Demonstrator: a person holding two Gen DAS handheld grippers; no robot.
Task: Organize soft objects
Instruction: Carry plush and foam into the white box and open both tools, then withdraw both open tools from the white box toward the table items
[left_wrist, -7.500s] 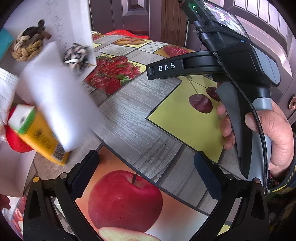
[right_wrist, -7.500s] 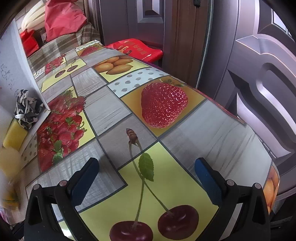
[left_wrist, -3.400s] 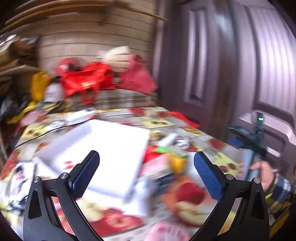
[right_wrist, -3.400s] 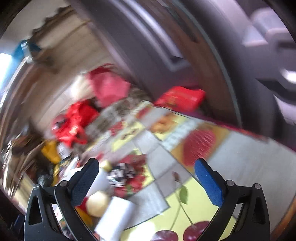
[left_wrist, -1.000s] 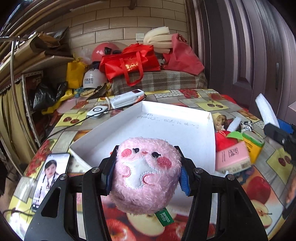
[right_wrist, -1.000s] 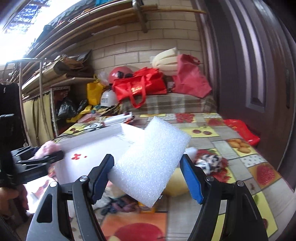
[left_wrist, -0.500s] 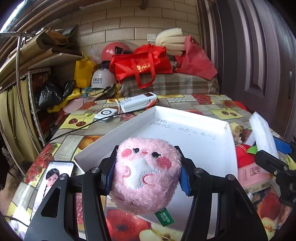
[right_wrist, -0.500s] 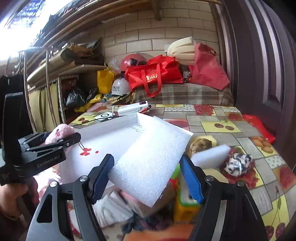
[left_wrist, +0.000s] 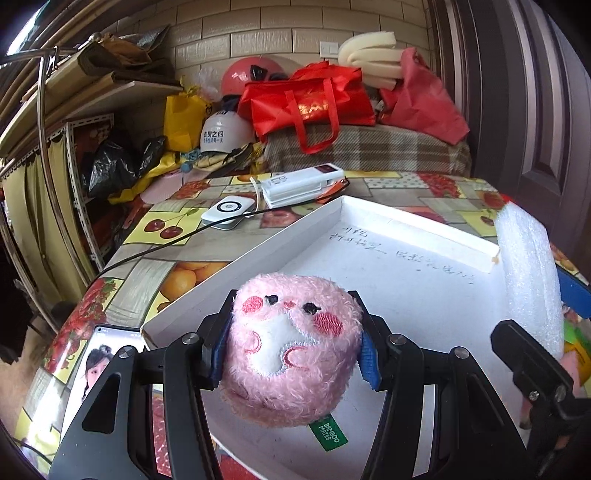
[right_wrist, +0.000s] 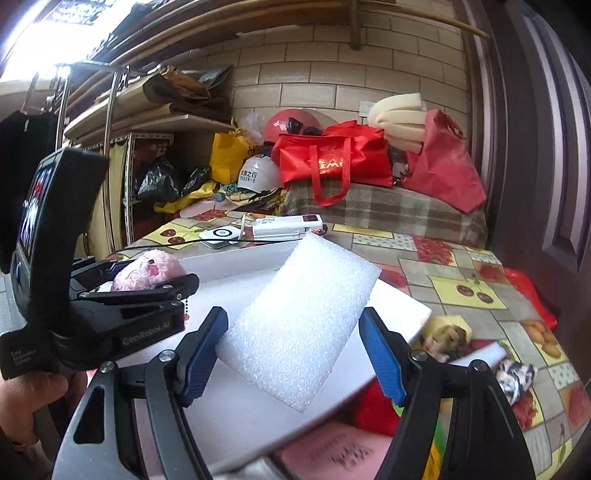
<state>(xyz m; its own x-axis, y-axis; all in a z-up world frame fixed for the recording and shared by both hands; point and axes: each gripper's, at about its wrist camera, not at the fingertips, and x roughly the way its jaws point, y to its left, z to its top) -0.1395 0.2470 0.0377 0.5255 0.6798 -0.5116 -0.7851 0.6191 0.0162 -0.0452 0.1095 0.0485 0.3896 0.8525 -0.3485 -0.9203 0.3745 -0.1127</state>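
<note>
1. My left tool (left_wrist: 291, 354) is clamped on the pink plush toy (left_wrist: 291, 350), a round, shaggy ball with an embroidered face and rosy cheek patches. The blue pads press into its fuzz on both sides, and a green fabric tag (left_wrist: 328, 432) hangs below it.
2. I hold the plush above the near corner of the white box (left_wrist: 406, 280), a shallow, smooth cardboard tray with low walls and faint handwriting on its floor.
3. My right tool (right_wrist: 293, 350) is clamped on the white foam block (right_wrist: 303, 325), a flat rectangular slab with a fine bubbly grain. It sits tilted between the blue pads, above the box's right part.
4. From the left camera I see the same foam block only edge-on at the right, partly cut off by the right tool's black finger.
5. The table (left_wrist: 192, 236) wears a glossy fruit-print oilcloth. A white power bank (left_wrist: 301, 182) and a round-marked white charger (left_wrist: 229, 212) lie beyond the box, with a black cable trailing off.
6. A phone (left_wrist: 99, 358) lies at the table's near left edge, half hidden behind my left tool's frame.
7. Right of the box in the right camera, a yellowish soft toy (right_wrist: 447, 334) and a black-and-white fabric knot (right_wrist: 515, 373) are blurred; I cannot make out their shapes.
8. A hand (right_wrist: 33, 398) grips the left tool's handle, cut off at the frame edge.
</note>
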